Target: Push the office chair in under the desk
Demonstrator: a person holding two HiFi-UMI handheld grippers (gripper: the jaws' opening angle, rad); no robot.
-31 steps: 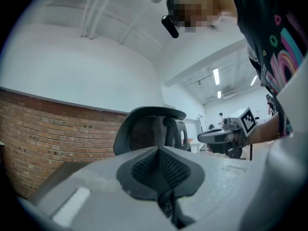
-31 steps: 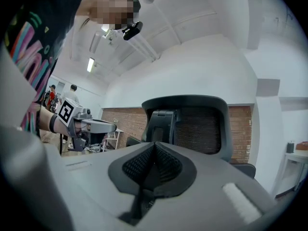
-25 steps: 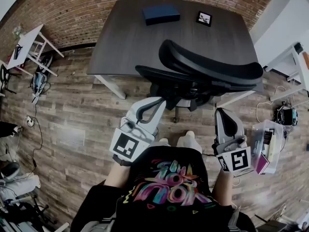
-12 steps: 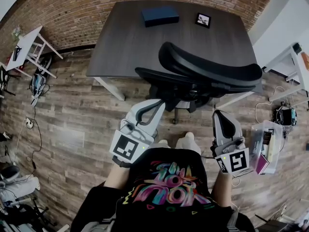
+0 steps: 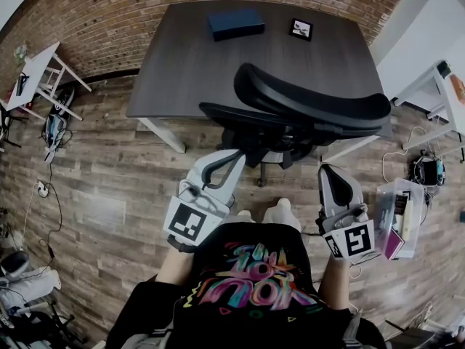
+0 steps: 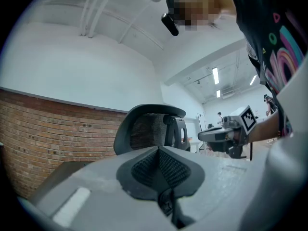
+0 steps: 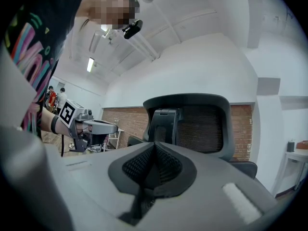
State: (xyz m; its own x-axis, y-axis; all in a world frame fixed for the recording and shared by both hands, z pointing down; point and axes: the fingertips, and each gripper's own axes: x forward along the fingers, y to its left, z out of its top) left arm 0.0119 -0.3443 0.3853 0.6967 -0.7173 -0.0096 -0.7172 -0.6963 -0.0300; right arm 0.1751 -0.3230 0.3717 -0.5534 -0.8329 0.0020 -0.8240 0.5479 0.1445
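Wood floor (image 5: 109, 166), desk (image 5: 211, 64) at 12 o'clock: push probably easy-rolling, swivel-prone office chair (image 5: 287, 133) evenly at backrest (image 5: 312, 104), left gripper (image 5: 235, 157) and right gripper (image 5: 329, 170) pressed together, empty.

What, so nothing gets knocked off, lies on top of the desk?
On the desk: a blue box and a small framed picture, near the far edge. The chair hides part of the near edge.

An office-like workspace is shown: a dark worktop (image 5: 196, 71) and a mesh office chair (image 5: 312, 111) are set by a brick wall (image 5: 109, 9) on a plank floor (image 5: 109, 173). Strip lights (image 6: 215, 75) are seen on a ceiling (image 6: 120, 13), and what may be equipment (image 5: 54, 126) is scattered beside a white side table (image 5: 40, 64).
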